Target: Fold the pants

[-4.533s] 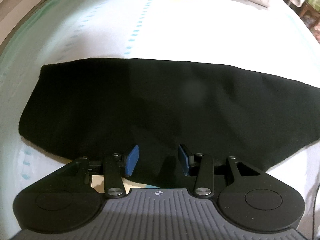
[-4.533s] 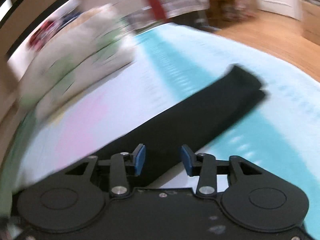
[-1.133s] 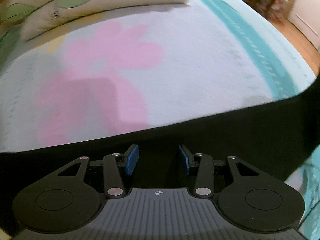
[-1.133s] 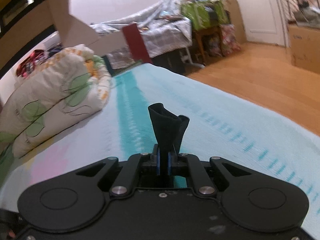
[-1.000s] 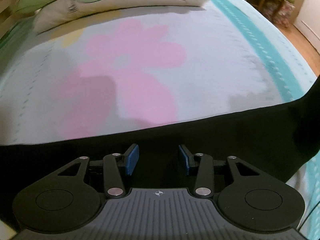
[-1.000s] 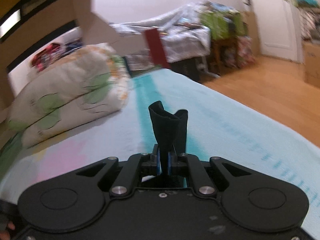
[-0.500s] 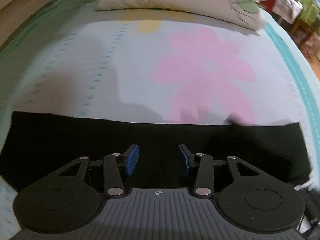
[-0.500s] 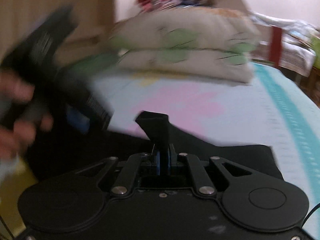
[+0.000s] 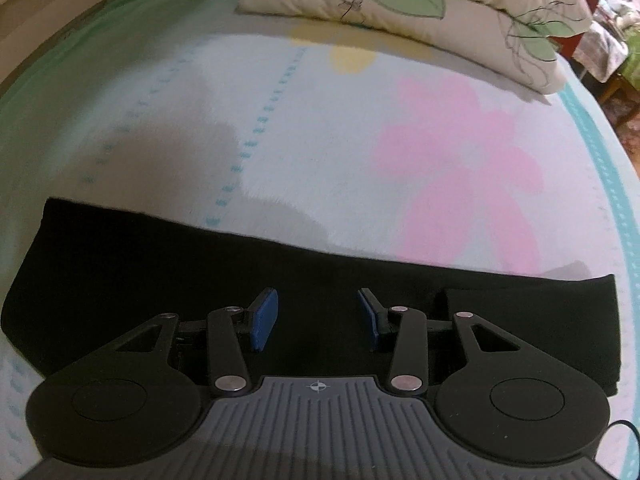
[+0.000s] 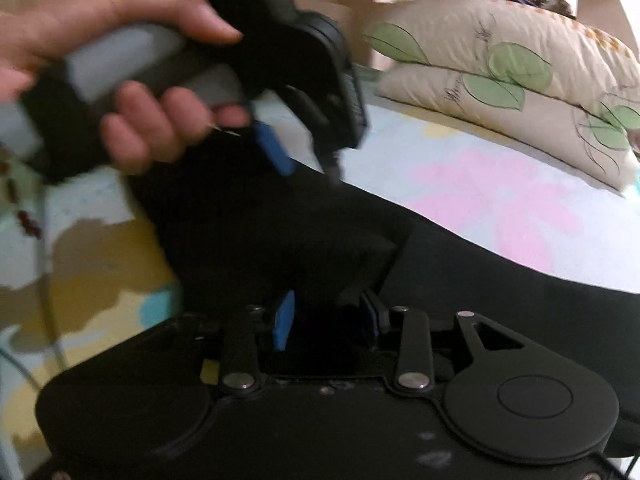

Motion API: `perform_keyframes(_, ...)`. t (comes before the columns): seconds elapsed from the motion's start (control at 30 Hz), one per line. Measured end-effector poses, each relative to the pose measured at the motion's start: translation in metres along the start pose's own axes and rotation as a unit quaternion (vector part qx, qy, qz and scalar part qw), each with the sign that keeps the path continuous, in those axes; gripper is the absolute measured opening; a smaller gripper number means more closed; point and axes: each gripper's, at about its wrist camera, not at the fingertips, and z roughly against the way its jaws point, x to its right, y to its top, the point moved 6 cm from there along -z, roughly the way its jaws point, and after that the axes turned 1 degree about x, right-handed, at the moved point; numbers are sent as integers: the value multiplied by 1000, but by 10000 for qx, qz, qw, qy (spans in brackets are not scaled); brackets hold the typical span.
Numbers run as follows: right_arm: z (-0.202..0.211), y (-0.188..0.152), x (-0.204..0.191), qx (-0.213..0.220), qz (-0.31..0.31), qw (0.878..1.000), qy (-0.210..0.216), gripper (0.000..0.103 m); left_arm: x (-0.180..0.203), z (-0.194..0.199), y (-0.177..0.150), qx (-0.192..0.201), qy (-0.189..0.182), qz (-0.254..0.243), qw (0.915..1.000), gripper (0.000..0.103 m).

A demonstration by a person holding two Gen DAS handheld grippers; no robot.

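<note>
The black pants (image 9: pixel 168 280) now lie doubled in a long band at six o'clock on the bedspread (image 9: pixel 320 120); the right gripper (image 10: pixel 326 316), jaws just sprung apart, has let the carried leg end go, so that fold looks finished; the left gripper (image 9: pixel 316 318) hovers half-open, holding nothing; no containers in view.

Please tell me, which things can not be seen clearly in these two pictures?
- Near edge of the black pants: left wrist view, hidden behind the left claw body.
- Hand on the other tool: right wrist view, blurred.
- Whether cloth touches the right claw pads: too dark.
- Pillows: cut off by the top edge.
</note>
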Motion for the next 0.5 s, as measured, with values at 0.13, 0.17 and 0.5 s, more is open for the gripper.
perform_keyframes(0.13, 27, 7, 21, 318, -236, 9989, -263, 39, 20, 3, -6, 8, -94, -335, 9994, 42)
perform_keyframes(0.17, 33, 9, 34, 359, -431, 9974, -446, 39, 26, 2, -9, -21, -133, -404, 9991, 42)
perform_keyframes(0.5, 57, -1, 158, 512, -1912, 9430, -2676, 39, 76, -8, -35, -233, 5, -1155, 9930, 42)
